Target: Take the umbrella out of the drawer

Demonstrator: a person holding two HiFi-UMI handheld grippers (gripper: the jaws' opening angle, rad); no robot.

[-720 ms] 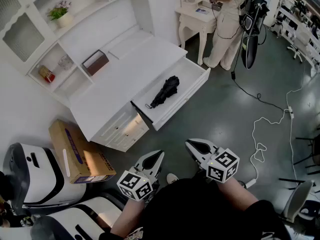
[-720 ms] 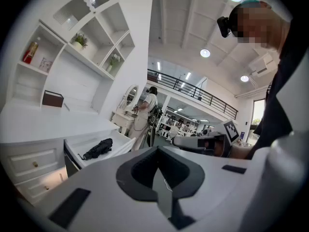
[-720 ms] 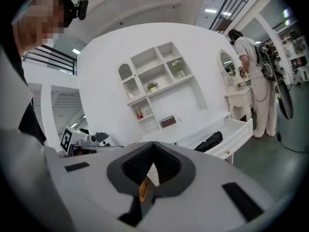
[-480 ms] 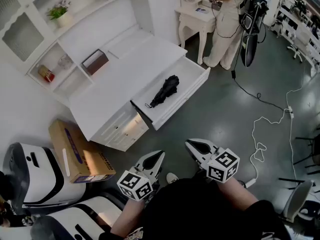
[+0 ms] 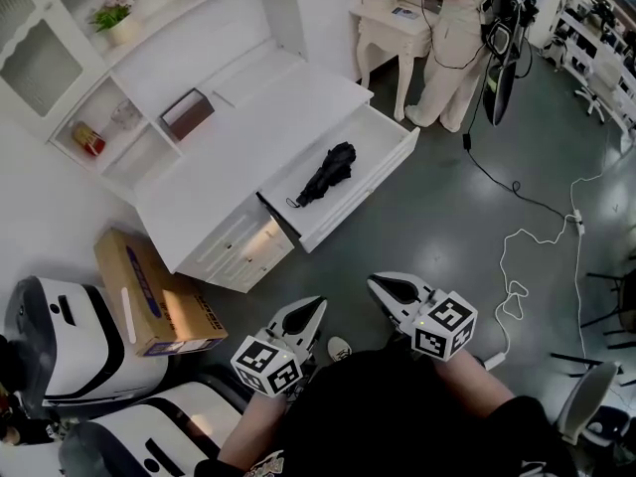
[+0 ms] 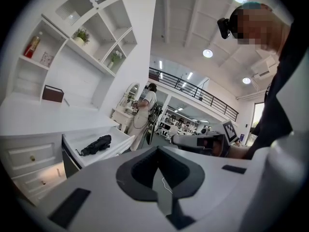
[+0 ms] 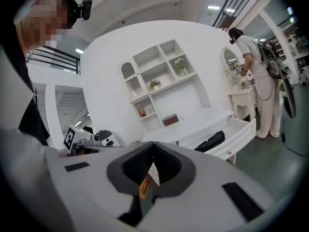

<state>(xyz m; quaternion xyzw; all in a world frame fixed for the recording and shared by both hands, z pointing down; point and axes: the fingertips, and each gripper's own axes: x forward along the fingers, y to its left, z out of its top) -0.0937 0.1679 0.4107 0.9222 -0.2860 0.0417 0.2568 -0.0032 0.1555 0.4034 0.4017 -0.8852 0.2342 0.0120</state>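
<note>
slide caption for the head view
Black umbrella lies in the open drawer; left hand-held gripper and right hand-held gripper, both shut, hang short of it.

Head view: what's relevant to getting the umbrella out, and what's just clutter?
Job: umbrella, lying in the open drawer; left gripper and right gripper, both shut and empty.
Lying about: brown box on the desk, potted plant, cardboard carton, white cable.

the umbrella lies in the open drawer, with the box on the desk behind.
</note>
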